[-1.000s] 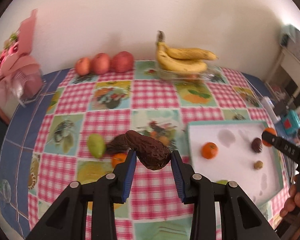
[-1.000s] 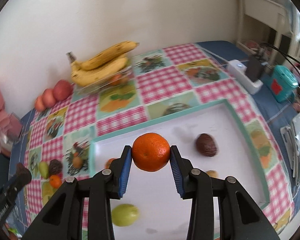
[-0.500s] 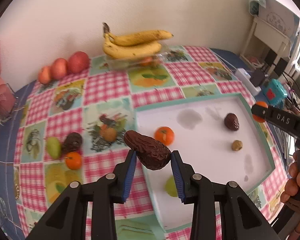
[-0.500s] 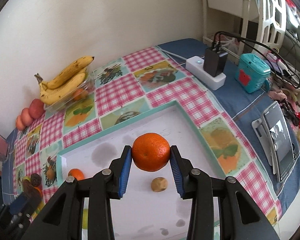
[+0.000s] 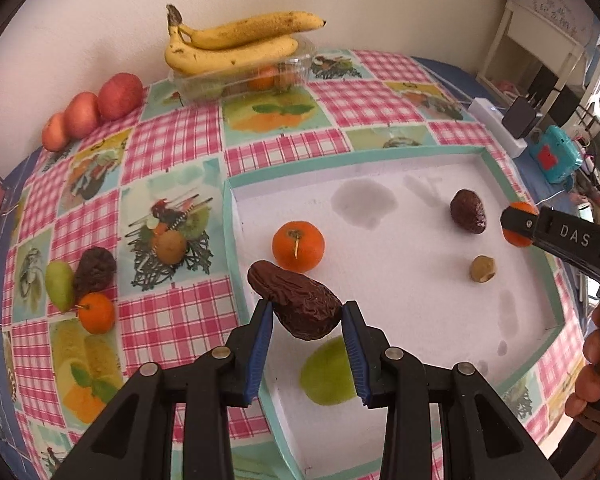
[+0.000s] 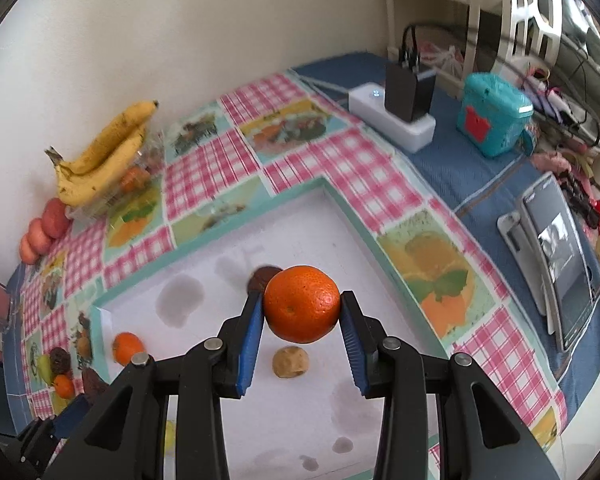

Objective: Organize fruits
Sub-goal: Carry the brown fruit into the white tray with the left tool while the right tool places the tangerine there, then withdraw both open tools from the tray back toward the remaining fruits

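My left gripper (image 5: 306,346) is shut on a dark brown wrinkled avocado (image 5: 296,300), held above the left edge of the white tray (image 5: 420,160). My right gripper (image 6: 302,338) is shut on an orange (image 6: 302,304), held above the tray (image 6: 380,248); it also shows in the left wrist view (image 5: 518,228). In the tray lie an orange (image 5: 298,246), a dark avocado (image 5: 468,212), a small brown fruit (image 5: 483,269) and a green fruit (image 5: 328,372).
On the checked tablecloth left of the tray lie a green pear (image 5: 60,284), a dark avocado (image 5: 95,272) and an orange (image 5: 97,313). Bananas (image 5: 236,44) on a clear box and apples (image 5: 88,112) sit by the wall. A power strip (image 6: 392,120) and phone (image 6: 556,256) lie right.
My left gripper has moved right and closer to the tray with the avocado. My right gripper has carried the orange further toward the tray's right side.
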